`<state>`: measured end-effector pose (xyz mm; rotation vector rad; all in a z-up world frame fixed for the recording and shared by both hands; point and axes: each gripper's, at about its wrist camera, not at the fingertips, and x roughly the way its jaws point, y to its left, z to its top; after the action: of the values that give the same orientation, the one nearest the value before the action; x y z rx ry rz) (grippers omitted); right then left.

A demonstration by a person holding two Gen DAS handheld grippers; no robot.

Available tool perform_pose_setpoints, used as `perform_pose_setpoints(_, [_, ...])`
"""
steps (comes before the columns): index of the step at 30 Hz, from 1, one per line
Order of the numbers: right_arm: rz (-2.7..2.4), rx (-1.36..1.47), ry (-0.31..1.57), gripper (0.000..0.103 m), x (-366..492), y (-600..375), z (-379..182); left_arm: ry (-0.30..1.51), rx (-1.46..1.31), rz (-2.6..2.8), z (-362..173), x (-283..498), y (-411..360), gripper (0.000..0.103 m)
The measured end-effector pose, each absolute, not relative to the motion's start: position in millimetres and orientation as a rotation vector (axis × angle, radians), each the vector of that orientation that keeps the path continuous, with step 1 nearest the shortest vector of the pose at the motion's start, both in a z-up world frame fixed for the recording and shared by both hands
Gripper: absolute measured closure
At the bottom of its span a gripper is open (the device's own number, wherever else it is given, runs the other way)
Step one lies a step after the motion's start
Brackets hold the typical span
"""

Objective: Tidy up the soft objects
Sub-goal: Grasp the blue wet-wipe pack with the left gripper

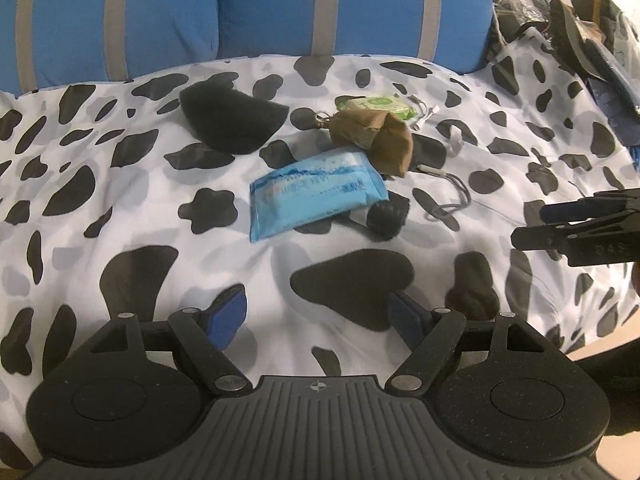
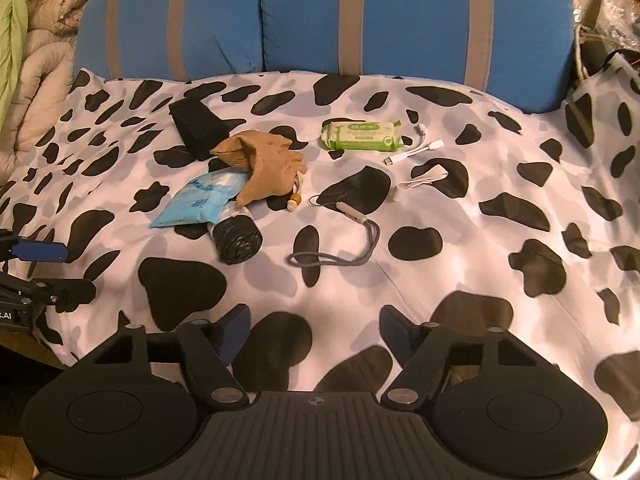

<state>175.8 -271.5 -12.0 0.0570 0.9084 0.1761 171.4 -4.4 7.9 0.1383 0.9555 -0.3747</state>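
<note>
On the cow-print sheet (image 1: 120, 208) lie a blue tissue pack (image 1: 312, 192), a brown drawstring pouch (image 1: 380, 136), a green wipes pack (image 1: 380, 106), a black soft pad (image 1: 228, 120) and a black bag roll (image 1: 386, 218). My left gripper (image 1: 316, 316) is open and empty, low over the sheet in front of the blue pack. My right gripper (image 2: 314, 328) is open and empty near the front edge. The right view shows the pouch (image 2: 264, 164), blue pack (image 2: 196, 200), wipes (image 2: 362, 136), pad (image 2: 196, 124) and roll (image 2: 236, 236).
A grey lanyard (image 2: 340, 248) and white cables (image 2: 416, 152) lie right of the pile. Blue striped cushions (image 2: 360, 16) stand behind. A quilt (image 2: 32, 72) is at far left, clutter (image 1: 580, 20) at far right. A dark sock (image 1: 474, 284) lies near my left gripper.
</note>
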Motion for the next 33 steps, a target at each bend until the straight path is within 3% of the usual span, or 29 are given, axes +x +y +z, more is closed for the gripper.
perform_pose_setpoints(17, [0.069, 0.15, 1.006, 0.045, 261.7, -290.6, -59.0, 0.962, 0.166, -0.375, -2.7, 217.0, -6.6, 0.026])
perform_pose_setpoints(21, [0.041, 0.137, 1.021, 0.06, 274.3, -288.1, -68.6, 0.961, 0.166, -0.371, -3.0, 224.1, -5.9, 0.026])
perform_pose_setpoints(28, [0.047, -0.013, 1.025, 0.099, 277.9, -263.0, -73.7, 0.96, 0.155, -0.37, -5.6, 232.7, -3.3, 0.026])
perform_pose_setpoints(33, [0.044, 0.001, 1.018, 0.099, 275.2, -265.7, -71.2, 0.934, 0.175, -0.395, -8.3, 230.5, -4.3, 0.026])
